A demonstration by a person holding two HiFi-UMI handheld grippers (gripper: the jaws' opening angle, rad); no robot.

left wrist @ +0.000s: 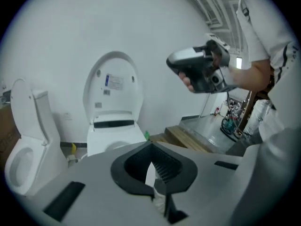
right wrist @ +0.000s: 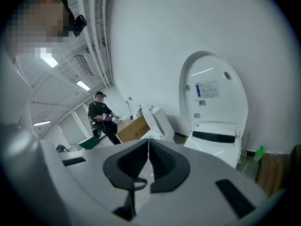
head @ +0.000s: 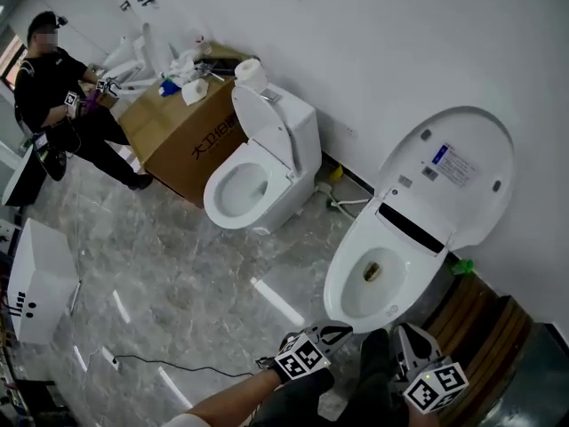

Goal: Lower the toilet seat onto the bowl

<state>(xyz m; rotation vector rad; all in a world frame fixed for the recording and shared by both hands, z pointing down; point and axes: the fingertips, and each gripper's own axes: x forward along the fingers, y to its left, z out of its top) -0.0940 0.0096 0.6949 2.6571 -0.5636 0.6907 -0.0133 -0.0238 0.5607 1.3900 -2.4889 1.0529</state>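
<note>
The toilet seat (head: 449, 172) stands raised, leaning back against the white wall (head: 373, 52) above the open bowl (head: 342, 296). Its labelled underside faces the room. I cannot tell the seat ring apart from the lid behind it.

Both grippers are low in the head view, short of the bowl's front rim and touching nothing. The left gripper (head: 342, 330) has its jaws pressed together with nothing between them. In its own view the tips meet in line with the bowl, and the seat (left wrist: 113, 86) rises beyond them. The right gripper (head: 407, 334) is also closed and empty, and the seat (right wrist: 214, 91) stands to the right of its jaws.

There is open room in front of the seat. Bare marble floor (head: 178, 265) spreads to the left. A wooden slatted platform (head: 489, 336) lies close on the right of the bowl, and a green bottle (head: 462, 265) sits by the wall.

A second toilet (head: 258, 163) with its seat up stands well apart to the left. Beyond it are a cardboard box (head: 182, 136) and another person (head: 62, 87). The lower edge of the frame cuts off the right gripper's body and both forearms.
</note>
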